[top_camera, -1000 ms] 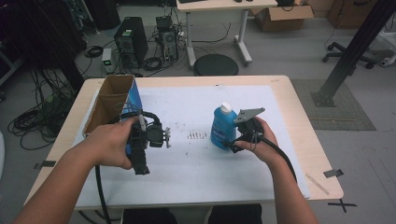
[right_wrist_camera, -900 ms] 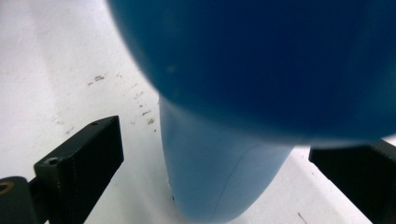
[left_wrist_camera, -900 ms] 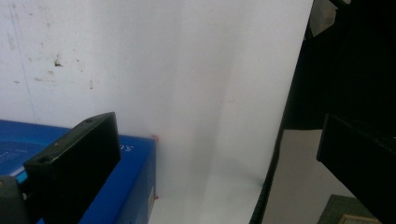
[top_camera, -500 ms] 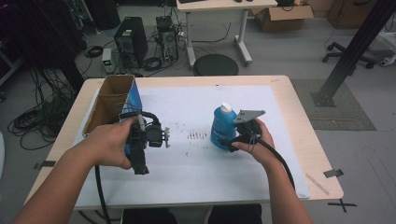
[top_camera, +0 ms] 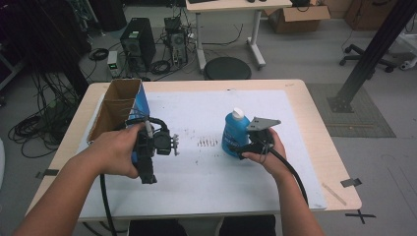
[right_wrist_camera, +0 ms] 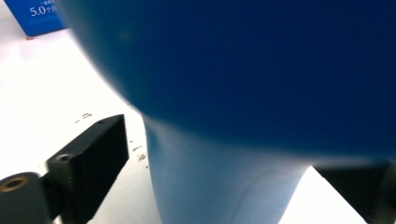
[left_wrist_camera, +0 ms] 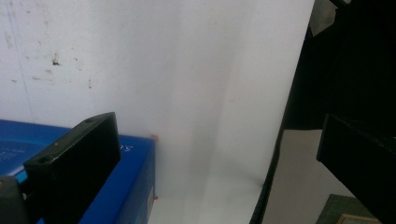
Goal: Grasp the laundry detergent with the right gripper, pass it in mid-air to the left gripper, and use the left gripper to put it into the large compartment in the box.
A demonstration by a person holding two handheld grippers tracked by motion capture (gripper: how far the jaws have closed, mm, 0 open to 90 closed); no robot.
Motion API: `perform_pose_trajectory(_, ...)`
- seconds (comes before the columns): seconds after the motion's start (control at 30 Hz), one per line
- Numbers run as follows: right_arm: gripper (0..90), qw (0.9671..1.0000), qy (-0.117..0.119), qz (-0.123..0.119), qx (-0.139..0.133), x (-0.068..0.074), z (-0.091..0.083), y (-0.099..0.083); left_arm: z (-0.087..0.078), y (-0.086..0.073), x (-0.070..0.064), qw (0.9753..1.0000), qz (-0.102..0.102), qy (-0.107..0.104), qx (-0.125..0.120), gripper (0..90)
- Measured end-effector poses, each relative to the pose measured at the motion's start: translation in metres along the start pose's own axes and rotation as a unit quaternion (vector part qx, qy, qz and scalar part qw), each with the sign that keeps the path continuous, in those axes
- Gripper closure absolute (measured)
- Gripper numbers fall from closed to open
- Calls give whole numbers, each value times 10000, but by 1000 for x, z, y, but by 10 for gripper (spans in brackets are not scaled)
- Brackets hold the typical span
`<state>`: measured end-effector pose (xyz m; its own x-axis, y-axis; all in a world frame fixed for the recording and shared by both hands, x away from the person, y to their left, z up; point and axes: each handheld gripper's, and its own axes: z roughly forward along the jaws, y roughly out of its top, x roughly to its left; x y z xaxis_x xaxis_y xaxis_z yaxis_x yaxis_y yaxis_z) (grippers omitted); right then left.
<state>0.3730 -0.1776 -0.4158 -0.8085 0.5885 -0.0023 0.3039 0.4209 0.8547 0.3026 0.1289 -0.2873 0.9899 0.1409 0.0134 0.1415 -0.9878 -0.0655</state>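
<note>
Box: open blue carton (top_camera: pixel 120 105) at table's left edge
Left gripper (top_camera: pixel 173 145): jaws apart, one against the carton's blue side in its own view
Bottle (top_camera: pixel 235 132): upright mid-sheet (top_camera: pixel 196 167)
Right gripper (top_camera: pixel 241 150): own view shows jaws straddling bottle, a gap beside one; grip unclear

bottle (top_camera: pixel 234 132): smooth blue plastic, slight sheen, white cap
box (top_camera: pixel 118 110): brown corrugated cardboard inside, glossy blue printed outside
tabletop (top_camera: pixel 314 132): light wood, matt
sheet (top_camera: pixel 206 167): white paper, matt, scuffed with dark specks
left gripper (left_wrist_camera: pixel 215 154): matt black plastic, ribbed inner pads
</note>
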Motion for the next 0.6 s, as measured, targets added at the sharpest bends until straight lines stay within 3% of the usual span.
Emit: perform_pose_trajectory(0.6,172,9999,43,44,-101,1,1,-2,1,1,1,10000,5,8,17,2)
